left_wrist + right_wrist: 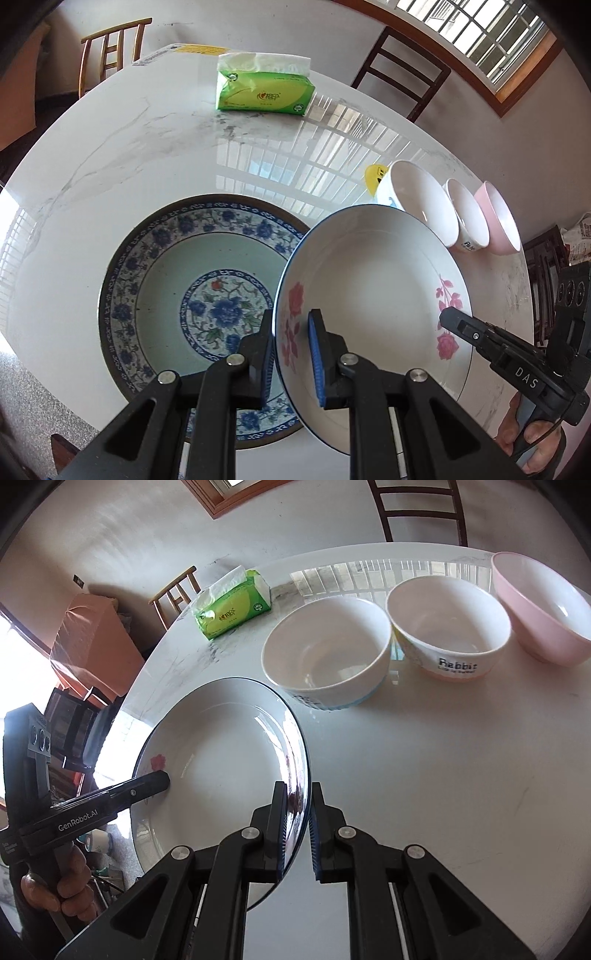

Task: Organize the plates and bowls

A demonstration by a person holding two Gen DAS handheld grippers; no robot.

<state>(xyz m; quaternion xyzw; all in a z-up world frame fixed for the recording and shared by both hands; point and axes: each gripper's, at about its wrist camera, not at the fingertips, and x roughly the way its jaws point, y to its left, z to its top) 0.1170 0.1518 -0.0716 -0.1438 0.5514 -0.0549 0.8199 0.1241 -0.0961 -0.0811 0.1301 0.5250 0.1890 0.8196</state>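
A white plate with pink roses [373, 288] is held tilted above the table, overlapping the right edge of a large blue-patterned plate [177, 280] that lies flat. My left gripper [291, 354] is shut on the rose plate's left rim. My right gripper [297, 823] is shut on its opposite rim [295, 775]; it also shows in the left wrist view [448, 319]. Three bowls stand in a row beyond: a white one [325, 657], a "Rabbit" one [448, 627] and a pink one [543, 609].
A green tissue pack [262, 86] lies at the table's far side. A small yellow object [375, 177] sits behind the white bowl. Wooden chairs [402, 70] stand around the round marble table [147, 147].
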